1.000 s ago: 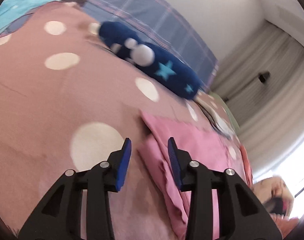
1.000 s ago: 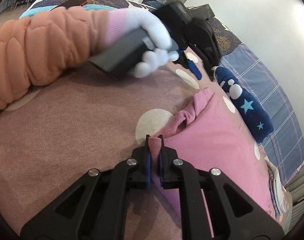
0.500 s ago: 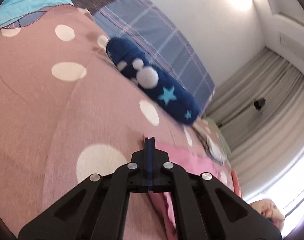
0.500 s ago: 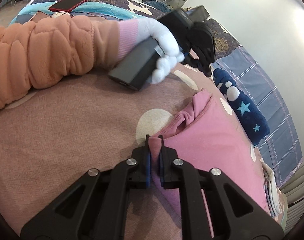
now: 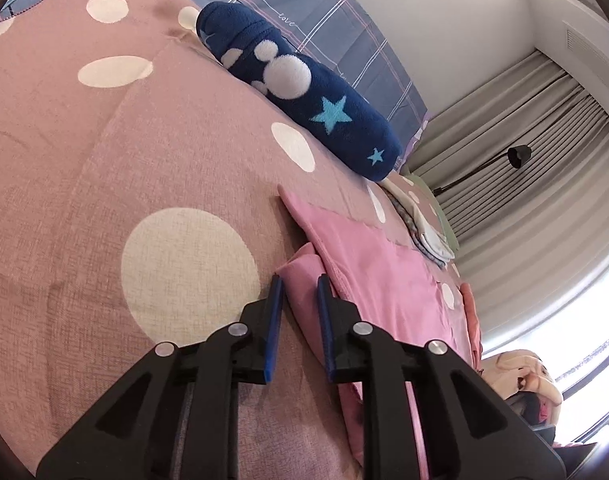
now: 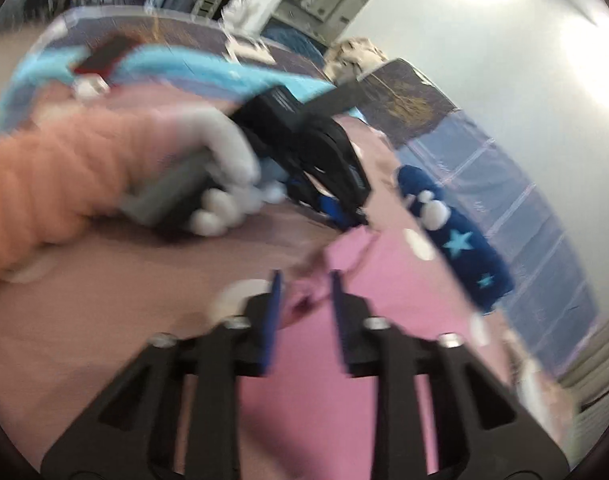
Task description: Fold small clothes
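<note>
On the bed (image 5: 104, 168), both grippers stand slightly apart: left gripper (image 5: 298, 280), its jaws just reopened, straddles the pink garment's (image 5: 368, 264) fold; right gripper (image 6: 304, 276) grips nothing.

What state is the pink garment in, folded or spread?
Partly folded: the pink garment shows an upper layer overlapping a lower one.

We see a small garment (image 5: 368, 264) lying flat on the bed (image 5: 104, 168). Behind it, near the wall, lies a long soft pillow (image 5: 304, 92). Past the garment's far end sits a little pile of clothes (image 5: 428, 232). The left hand-held gripper (image 5: 298, 292) hangs over the garment's near corner. From the other side, the right hand-held gripper (image 6: 304, 288) hangs over the garment too, and the person's hand (image 6: 220, 176) is behind it.
</note>
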Demonstrator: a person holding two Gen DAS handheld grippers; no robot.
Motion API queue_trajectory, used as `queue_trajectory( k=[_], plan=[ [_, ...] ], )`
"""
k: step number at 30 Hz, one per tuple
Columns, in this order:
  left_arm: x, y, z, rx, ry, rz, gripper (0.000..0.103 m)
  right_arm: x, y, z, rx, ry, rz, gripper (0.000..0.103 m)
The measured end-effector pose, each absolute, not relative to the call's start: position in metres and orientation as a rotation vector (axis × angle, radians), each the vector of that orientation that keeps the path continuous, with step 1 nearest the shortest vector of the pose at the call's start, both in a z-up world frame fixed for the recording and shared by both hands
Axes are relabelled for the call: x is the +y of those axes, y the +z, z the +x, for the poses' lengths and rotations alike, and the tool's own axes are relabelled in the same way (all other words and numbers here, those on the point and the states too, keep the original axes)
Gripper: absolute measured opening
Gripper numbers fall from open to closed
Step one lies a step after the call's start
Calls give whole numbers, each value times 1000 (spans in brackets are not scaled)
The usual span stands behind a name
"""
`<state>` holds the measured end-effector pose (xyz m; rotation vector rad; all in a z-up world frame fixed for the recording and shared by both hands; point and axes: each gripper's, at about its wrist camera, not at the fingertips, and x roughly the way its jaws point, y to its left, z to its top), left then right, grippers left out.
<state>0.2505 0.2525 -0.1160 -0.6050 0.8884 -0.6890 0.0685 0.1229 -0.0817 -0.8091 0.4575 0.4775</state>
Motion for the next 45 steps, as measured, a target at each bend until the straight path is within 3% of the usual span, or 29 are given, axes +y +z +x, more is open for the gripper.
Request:
queue_trajectory(
  k=[4,6,8,9,11,17,19,23,27,31,34,35,36,37,38,40,41,43,45],
  plan=[
    [253,-116,250,886,-700,-604,18,132,-103,87,540,412,-925,10],
    [252,-115,249,886,-711,-598,20,134,-113,88,547,395,-967,19],
    [252,-115,249,883,-717,-599,22,140,-123,89,523,382,-1015,20],
    [252,-115,250,882,-719,-605,22,142,-126,89,502,387,-1022,18],
    [255,-117,250,880,-723,-625,22,146,-126,90,492,441,-982,6],
    [260,-119,251,876,-728,-667,24,130,-108,74,456,572,-884,5],
    [259,-119,251,873,-730,-665,25,130,-104,63,420,572,-915,21],
    [258,-119,251,881,-731,-672,26,122,-96,44,427,554,-927,22],
    [259,-119,251,902,-784,-721,34,110,-91,27,483,548,-883,37],
    [249,-116,250,895,-795,-712,39,108,-105,17,506,544,-920,38],
    [233,-115,253,898,-703,-648,8,114,-114,28,491,517,-934,38],
    [234,-115,252,886,-696,-647,6,118,-115,31,486,504,-929,37],
    [240,-113,250,852,-681,-666,5,121,-115,32,489,503,-925,27],
    [248,-111,248,819,-665,-690,3,124,-115,32,505,525,-916,5],
    [259,-109,247,780,-633,-715,0,126,-113,29,524,572,-894,0],
    [274,-110,247,746,-611,-749,0,127,-110,18,498,594,-891,0],
    [280,-113,248,746,-641,-788,0,126,-108,13,475,591,-905,2],
    [280,-114,248,770,-688,-797,2,121,-104,6,457,567,-912,38],
    [272,-113,247,802,-716,-764,28,113,-100,2,476,563,-901,42]
  ],
)
